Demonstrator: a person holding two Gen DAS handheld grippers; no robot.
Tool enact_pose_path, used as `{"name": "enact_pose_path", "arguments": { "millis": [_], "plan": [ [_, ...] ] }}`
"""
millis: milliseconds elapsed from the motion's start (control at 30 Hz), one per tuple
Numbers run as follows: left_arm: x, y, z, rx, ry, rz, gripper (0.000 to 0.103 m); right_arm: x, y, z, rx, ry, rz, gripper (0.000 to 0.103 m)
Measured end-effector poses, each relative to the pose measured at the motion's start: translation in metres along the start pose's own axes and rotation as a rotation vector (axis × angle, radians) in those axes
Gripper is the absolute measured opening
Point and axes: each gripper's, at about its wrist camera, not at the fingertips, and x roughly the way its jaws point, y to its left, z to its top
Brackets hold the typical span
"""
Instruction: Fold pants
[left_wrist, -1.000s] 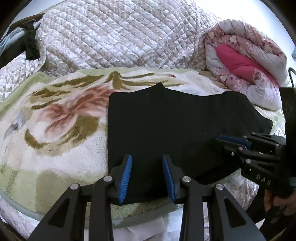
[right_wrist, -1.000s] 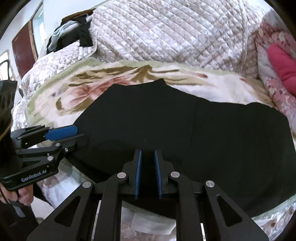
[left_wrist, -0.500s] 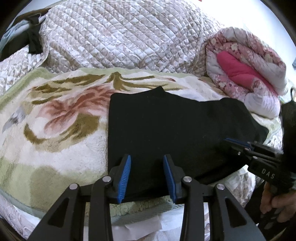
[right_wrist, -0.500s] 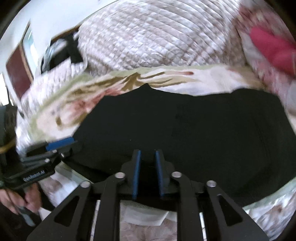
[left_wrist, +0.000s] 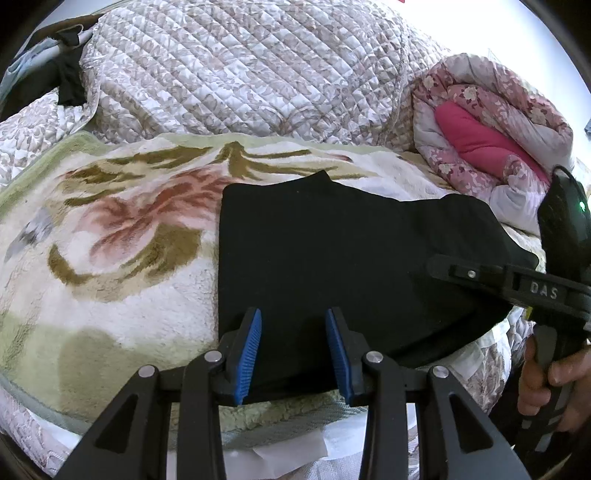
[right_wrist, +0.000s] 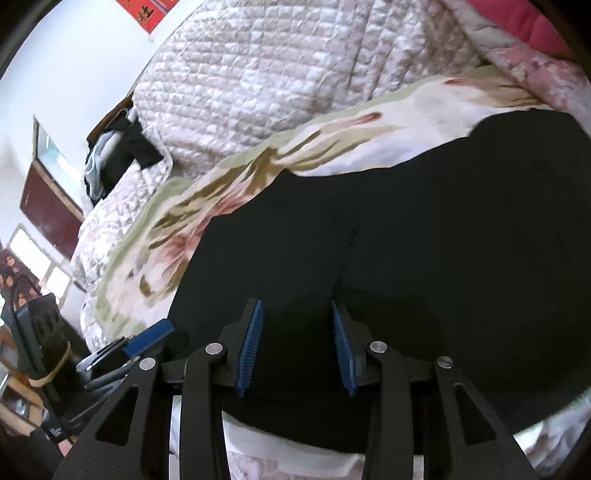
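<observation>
Black pants (left_wrist: 332, 266) lie folded, centre frame, on the floral blanket (left_wrist: 110, 258). Your left gripper (left_wrist: 293, 347) hovers spread and empty; your right gripper (right_wrist: 297, 347) is opening, pinching nothing. Next, likely regrip an edge.

Blanket (left_wrist: 110, 288) left of pants (left_wrist: 332, 240) free; rolled quilt (left_wrist: 491, 125) blocks right.

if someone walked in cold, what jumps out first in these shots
The black pants stand out, spread flat on the floral fleece blanket near the bed's front edge. Both sets of tongs frame them: the left tongs are open over the near hem, and the right tongs are opening with black cloth showing between the blue pads. Behind, a rolled pink floral quilt sits at the far right.
</observation>
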Motion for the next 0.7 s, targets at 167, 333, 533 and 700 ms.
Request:
{"name": "enact_pose_path", "arguments": {
  "millis": [167,333,533,700],
  "plan": [
    [-0.001,-0.001,0.001,0.008,0.000,-0.002,0.039,-0.005,-0.005,0.004,0.025,-0.010,-0.022,0.004],
    [-0.002,-0.002,0.001,0.008,0.000,-0.008,0.039,-0.002,-0.014,-0.002,0.036,-0.002,-0.048,0.001],
    [-0.005,-0.001,0.002,0.004,-0.003,-0.013,0.039,-0.029,-0.007,-0.004,-0.010,-0.077,-0.155,0.004],
    [-0.007,0.000,0.002,0.001,-0.008,-0.014,0.039,-0.046,0.005,-0.011,-0.078,-0.122,-0.105,0.004]
  ]
}}
